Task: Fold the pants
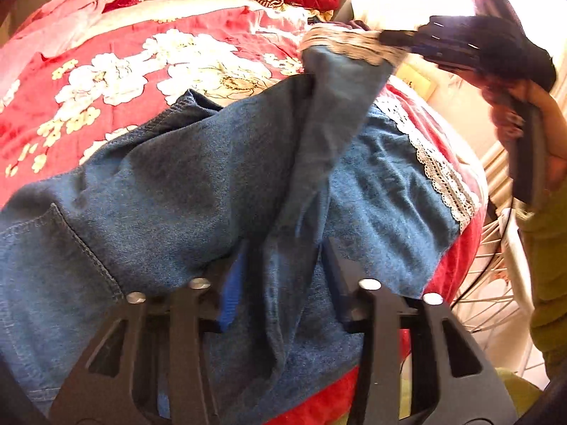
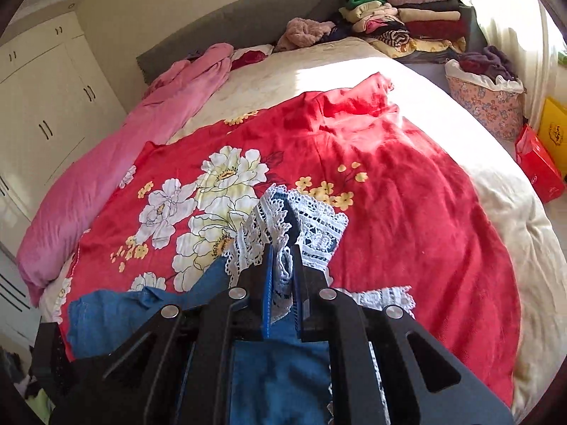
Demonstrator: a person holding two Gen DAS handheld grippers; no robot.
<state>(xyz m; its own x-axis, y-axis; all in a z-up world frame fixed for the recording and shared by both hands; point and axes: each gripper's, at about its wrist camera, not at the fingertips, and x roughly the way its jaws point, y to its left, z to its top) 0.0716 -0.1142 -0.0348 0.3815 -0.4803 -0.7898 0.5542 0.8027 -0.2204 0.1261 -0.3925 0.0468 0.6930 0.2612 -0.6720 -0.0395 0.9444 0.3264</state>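
Observation:
Blue denim pants [image 1: 159, 194] with white lace hems lie on a red flowered blanket [image 2: 407, 194] on the bed. In the left wrist view my left gripper [image 1: 283, 283] sits low at the near end, its jaws closed on a raised fold of denim that fills the gap. My right gripper [image 2: 283, 251] is shut on the lace hem [image 2: 312, 226] of one leg. In the left wrist view that right gripper [image 1: 393, 40] holds this leg lifted above the blanket at the upper right. The other leg's lace hem [image 1: 439, 173] lies flat by the bed's right edge.
Stacks of folded clothes [image 2: 407, 17] sit at the headboard corner. A pink quilt [image 2: 106, 163] runs along the bed's left side. A flowered basket [image 2: 485, 106] and a red box [image 2: 538, 170] stand right of the bed. A person's hand [image 1: 545, 113] holds the right gripper's handle.

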